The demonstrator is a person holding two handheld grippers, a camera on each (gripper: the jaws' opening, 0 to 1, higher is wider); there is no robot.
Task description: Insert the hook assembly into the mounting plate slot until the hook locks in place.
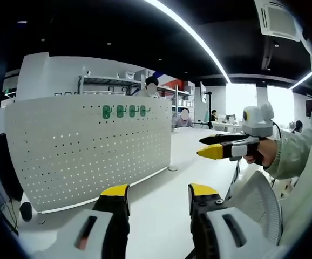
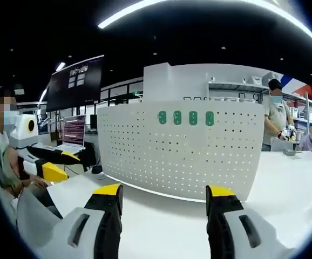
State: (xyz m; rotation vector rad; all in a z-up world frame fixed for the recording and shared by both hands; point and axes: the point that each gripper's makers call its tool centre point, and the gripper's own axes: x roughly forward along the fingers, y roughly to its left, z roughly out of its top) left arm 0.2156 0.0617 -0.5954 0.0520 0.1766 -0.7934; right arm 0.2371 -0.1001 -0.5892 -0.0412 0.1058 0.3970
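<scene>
The white perforated mounting plate (image 1: pixel 86 151) stands upright on the white table (image 1: pixel 199 143). Several green hooks (image 1: pixel 124 111) sit in a row near its top edge. My left gripper (image 1: pixel 158 190) is open and holds nothing, its yellow-tipped jaws a short way in front of the plate. The right gripper (image 1: pixel 200 147) comes in from the right, held in a hand, level with the plate's end. In the right gripper view the plate (image 2: pixel 183 154) faces me with the green hooks (image 2: pixel 185 117) up high. My right gripper (image 2: pixel 164 190) is open and holds nothing. The left gripper (image 2: pixel 69 166) shows at the left.
A white mesh chair back (image 1: pixel 258 205) is low on the right. A laptop (image 2: pixel 72 132) and a wall screen (image 2: pixel 75 83) lie behind the plate's left end. Shelving (image 1: pixel 107 83) stands behind the plate. One person stands at the far right (image 2: pixel 277 116); others sit beyond the table.
</scene>
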